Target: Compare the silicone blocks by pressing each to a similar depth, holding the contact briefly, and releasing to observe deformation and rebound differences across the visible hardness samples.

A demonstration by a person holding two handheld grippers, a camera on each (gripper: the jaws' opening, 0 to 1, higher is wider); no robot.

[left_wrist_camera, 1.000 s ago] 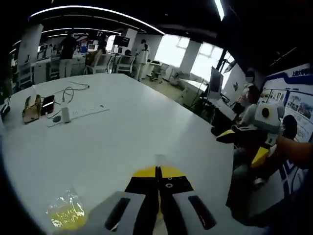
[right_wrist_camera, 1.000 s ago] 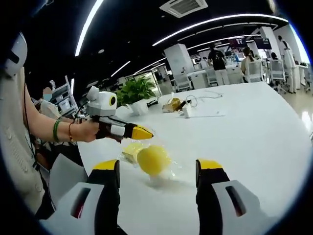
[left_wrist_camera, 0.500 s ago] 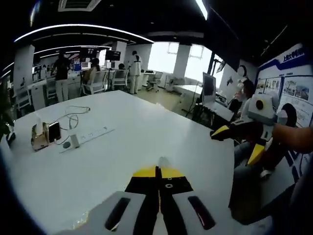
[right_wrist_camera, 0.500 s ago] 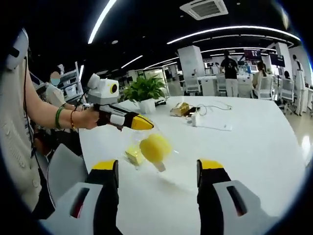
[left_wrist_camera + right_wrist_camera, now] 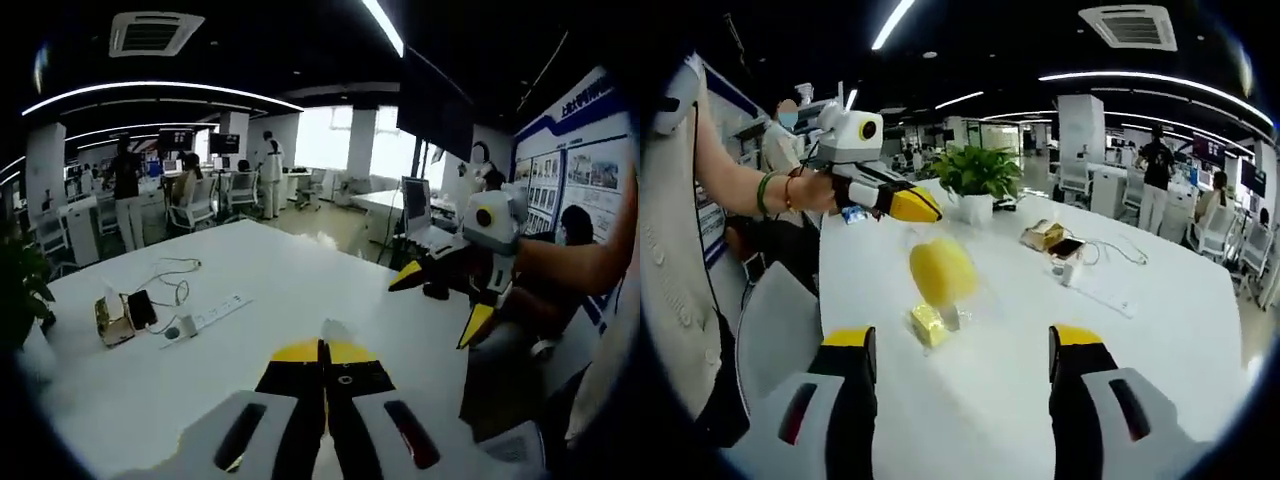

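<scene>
A clear plastic bag hangs from my left gripper (image 5: 923, 211), which reaches in from the left of the right gripper view, shut on the bag's top. In the bag are a round yellow silicone block (image 5: 940, 270) and, lower down, a smaller yellow block (image 5: 927, 325). Whether the bag's bottom touches the white table (image 5: 1040, 330) I cannot tell. My right gripper (image 5: 965, 342) stands open just short of the bag, with nothing between its fingers. In the left gripper view my left gripper (image 5: 323, 346) is shut with a wisp of clear plastic (image 5: 332, 330) at its tips. The right gripper (image 5: 440, 300) is open at the right.
A power strip (image 5: 215, 313) with a cable and a phone stand (image 5: 115, 322) lie far back on the table (image 5: 250, 270). A potted plant (image 5: 980, 172) stands at the table's far end. A grey chair (image 5: 770, 340) is at the near left. People stand beyond.
My left gripper has risen with the bag, so the yellow blocks hang higher than before. Both cameras have tilted up, and the right gripper stays open.
</scene>
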